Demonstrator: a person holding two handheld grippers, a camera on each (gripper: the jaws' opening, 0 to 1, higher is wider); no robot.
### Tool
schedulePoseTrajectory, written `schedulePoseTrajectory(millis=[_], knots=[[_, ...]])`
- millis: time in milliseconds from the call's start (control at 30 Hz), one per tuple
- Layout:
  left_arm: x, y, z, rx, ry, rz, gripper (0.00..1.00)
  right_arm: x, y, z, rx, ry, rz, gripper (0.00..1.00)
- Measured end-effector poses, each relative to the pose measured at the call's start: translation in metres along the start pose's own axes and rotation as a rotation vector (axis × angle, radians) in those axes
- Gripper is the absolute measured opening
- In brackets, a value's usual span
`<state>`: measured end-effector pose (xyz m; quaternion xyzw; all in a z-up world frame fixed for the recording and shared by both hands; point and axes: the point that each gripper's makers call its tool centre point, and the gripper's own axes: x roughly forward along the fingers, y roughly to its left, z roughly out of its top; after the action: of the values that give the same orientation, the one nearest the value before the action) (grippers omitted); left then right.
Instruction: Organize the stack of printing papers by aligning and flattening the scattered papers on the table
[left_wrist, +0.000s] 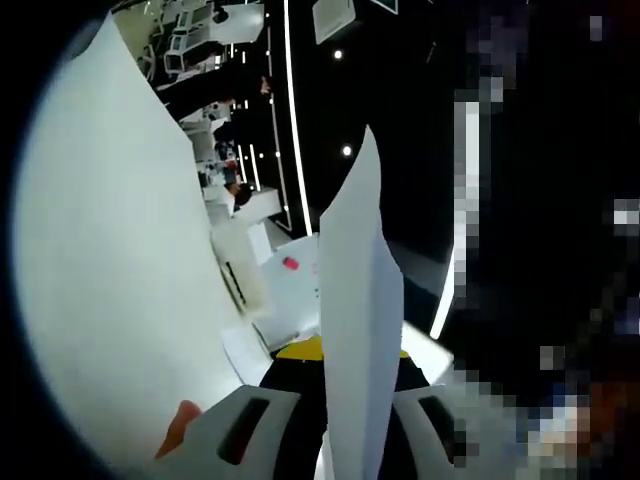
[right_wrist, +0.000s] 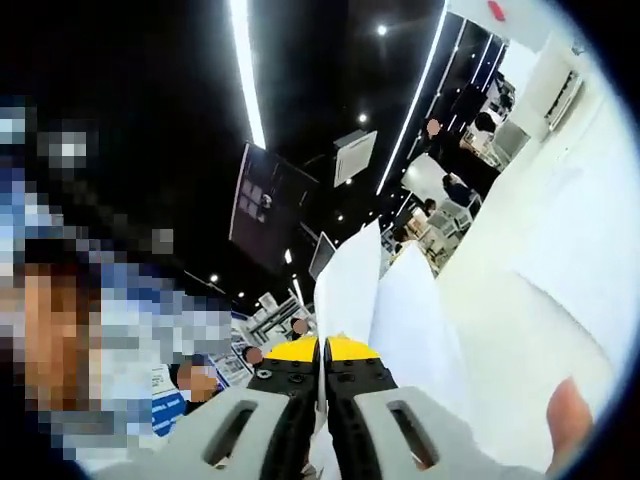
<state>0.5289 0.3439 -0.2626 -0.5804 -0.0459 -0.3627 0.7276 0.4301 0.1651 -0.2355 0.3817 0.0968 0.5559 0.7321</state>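
Papers (right_wrist: 350, 290) between both grippers' jaws

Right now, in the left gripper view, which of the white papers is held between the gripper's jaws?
The narrow upright paper rising from between the left gripper jaws; the broad sheet lies off to the side.

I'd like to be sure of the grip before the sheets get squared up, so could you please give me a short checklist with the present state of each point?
1. Left gripper shut on the paper: ok, a sheet rises edge-on from between its jaws.
2. Right gripper shut on the paper: ok, the jaws are together with sheets between them.
3. Sheets aligned: not ok, in the right gripper view two sheets fan apart above the jaws.
4. Sheets flat: not ok, they stand raised and bowed.
5. Table below free for setting down: cannot tell.
6. People in the background at a distance: ok.
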Motion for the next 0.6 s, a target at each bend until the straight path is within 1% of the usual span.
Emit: schedulePoseTrajectory(millis=[167, 300, 433, 600], knots=[[0.000, -0.001, -0.001, 0.002, -0.001, 0.000, 0.13, 0.000, -0.007, -0.006, 0.018, -0.001, -0.016, 0.00], [0.000, -0.001, -0.002, 0.006, -0.001, 0.000, 0.13, 0.001, -0.008, -0.010, 0.029, 0.002, -0.015, 0.00], [0.000, -0.002, -0.003, 0.010, -0.001, -0.001, 0.13, 0.001, -0.005, -0.015, 0.021, 0.018, -0.006, 0.00], [0.000, -0.002, -0.003, 0.019, 0.003, -0.005, 0.11, -0.003, 0.000, -0.018, 0.007, 0.024, 0.001, 0.00]])
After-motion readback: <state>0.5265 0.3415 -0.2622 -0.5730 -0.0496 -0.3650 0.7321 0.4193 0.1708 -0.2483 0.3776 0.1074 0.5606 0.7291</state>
